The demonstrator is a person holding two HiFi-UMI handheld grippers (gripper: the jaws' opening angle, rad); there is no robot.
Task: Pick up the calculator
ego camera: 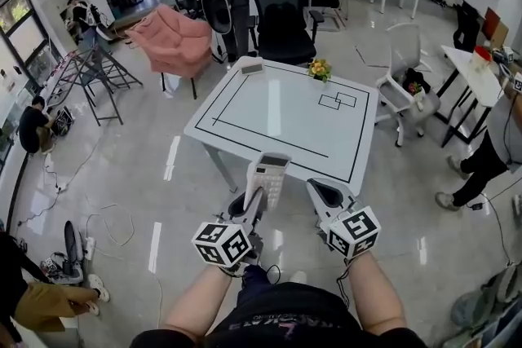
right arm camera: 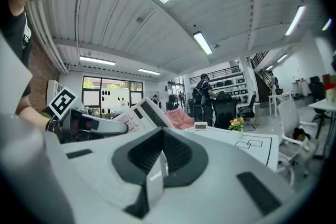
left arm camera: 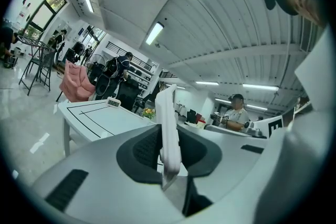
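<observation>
The left gripper (ego camera: 254, 206) is gripping the calculator (ego camera: 268, 175) in its fingers by the tabletop's (ego camera: 277, 106) near edge; the right gripper's (ego camera: 326, 193) fingers are resting closed, empty.

White calculator (ego camera: 268, 178) with a darker display band, above a white table (ego camera: 277, 122) lined with thin black rectangles. Light grey shells and black pads on the left gripper (ego camera: 254, 206) and right gripper (ego camera: 325, 193), with black-and-white square markers on the left cube (ego camera: 222, 244) and the right cube (ego camera: 353, 232). Beyond, a pink armchair (ego camera: 173, 39), a black office chair (ego camera: 281, 12), yellow flowers (ego camera: 319, 69) with green leaves, a white chair (ego camera: 404, 49) and a glossy pale grey floor (ego camera: 130, 167).
</observation>
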